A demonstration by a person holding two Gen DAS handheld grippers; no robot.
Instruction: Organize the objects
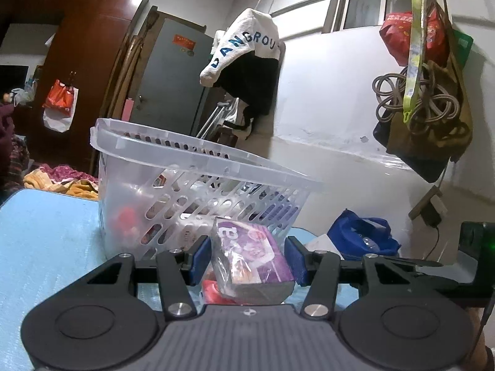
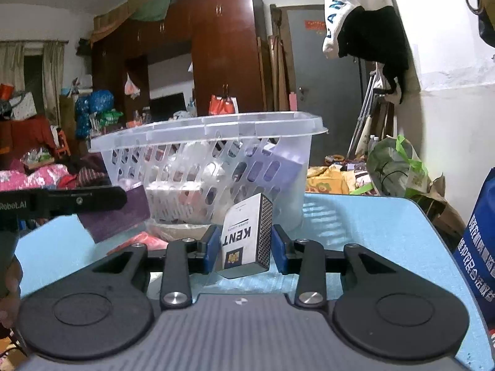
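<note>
The left gripper (image 1: 247, 258) has its blue pads closed against the sides of a purple pack (image 1: 252, 256), a soft plastic-wrapped packet that sits tilted between them, one corner toward the camera. The right gripper (image 2: 243, 249) clamps a white box (image 2: 246, 236) printed KENT, held upright but upside down, its patterned side facing the right pad. No earlier picture is at hand, so only the grips themselves can be told.

Both grippers are just in front of a clear slotted basket (image 1: 198, 167) that stands on a light blue table (image 1: 46, 232). Through its walls several things show, blurred, among them something red and something purple; what they are cannot be told. In the right wrist view the left gripper's dark arm reaches in from the left edge with the purple pack (image 2: 114, 216) beside the basket (image 2: 210, 130).

Under the left gripper a red packet (image 1: 213, 290) lies on the table. A blue bag (image 1: 362, 235) sits to the right of the basket, near the table's far edge
</note>
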